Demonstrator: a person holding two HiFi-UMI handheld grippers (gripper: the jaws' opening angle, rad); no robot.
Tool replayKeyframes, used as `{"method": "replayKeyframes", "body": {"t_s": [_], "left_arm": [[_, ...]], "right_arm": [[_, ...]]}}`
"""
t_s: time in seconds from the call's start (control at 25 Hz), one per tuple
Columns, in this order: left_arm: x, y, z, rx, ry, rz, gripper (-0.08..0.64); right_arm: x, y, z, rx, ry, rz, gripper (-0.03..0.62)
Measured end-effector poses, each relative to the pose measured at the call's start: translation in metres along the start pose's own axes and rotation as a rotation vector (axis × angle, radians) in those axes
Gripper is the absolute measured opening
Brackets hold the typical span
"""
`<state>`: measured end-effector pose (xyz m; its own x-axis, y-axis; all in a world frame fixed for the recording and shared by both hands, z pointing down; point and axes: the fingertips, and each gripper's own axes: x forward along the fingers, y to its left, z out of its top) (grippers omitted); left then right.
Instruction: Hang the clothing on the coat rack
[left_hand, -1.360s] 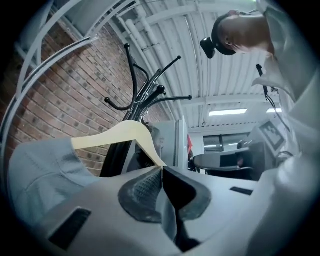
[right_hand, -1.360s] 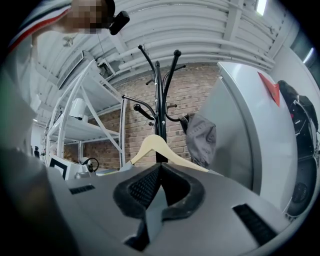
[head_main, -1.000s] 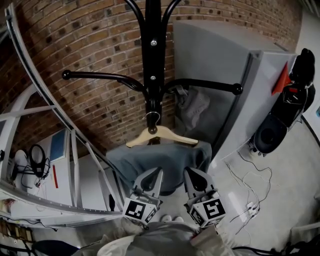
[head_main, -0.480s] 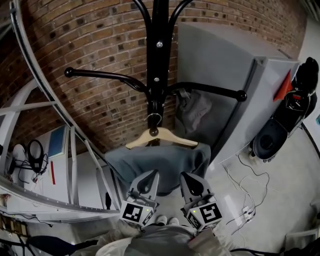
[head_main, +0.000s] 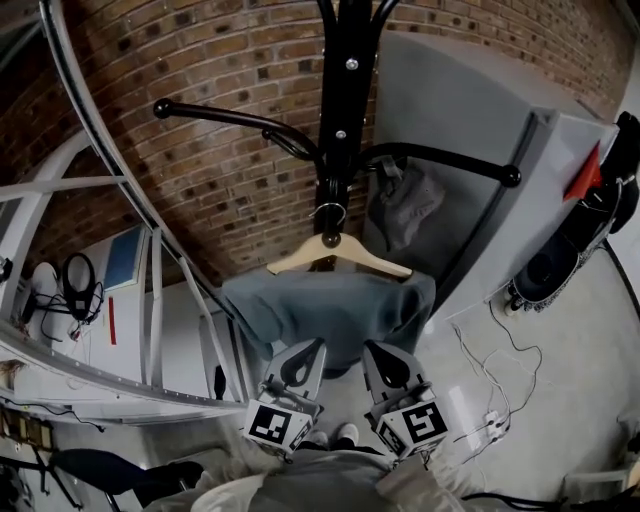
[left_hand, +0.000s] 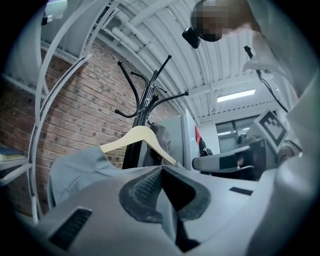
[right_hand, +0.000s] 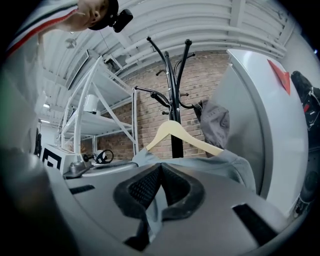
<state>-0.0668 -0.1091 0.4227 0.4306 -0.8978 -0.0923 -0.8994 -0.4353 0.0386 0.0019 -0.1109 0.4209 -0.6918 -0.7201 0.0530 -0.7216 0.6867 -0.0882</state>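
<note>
From the head view, saw the grey-blue fabric garment (head_main: 330, 310) draped on a pale wooden hanger (head_main: 340, 258) hooked to the black metal coat rack (head_main: 345, 100), with the left gripper (head_main: 314, 346) and right gripper (head_main: 378, 348) near its hem. In the left gripper view, found the jaws pressed together on nothing. In the right gripper view, found the same, with the garment beyond the tips.

In my head view the coat rack (head_main: 343, 120) runs off the top edge, its foot is hidden behind the grey garment (head_main: 330, 310), my left gripper (head_main: 318, 344) and right gripper (head_main: 368, 346) cover part of the hem, and I cannot identify the crumpled grey bundle (head_main: 405, 205).
</note>
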Motion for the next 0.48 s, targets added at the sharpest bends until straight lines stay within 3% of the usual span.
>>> {"method": "replayKeyframes", "body": {"t_s": [0.48], "left_arm": [[-0.058, 0.011, 0.011, 0.0, -0.013, -0.097, 0.008]], "right_arm": [[-0.012, 0.058, 0.004, -0.002, -0.022, -0.12, 0.023]]}}
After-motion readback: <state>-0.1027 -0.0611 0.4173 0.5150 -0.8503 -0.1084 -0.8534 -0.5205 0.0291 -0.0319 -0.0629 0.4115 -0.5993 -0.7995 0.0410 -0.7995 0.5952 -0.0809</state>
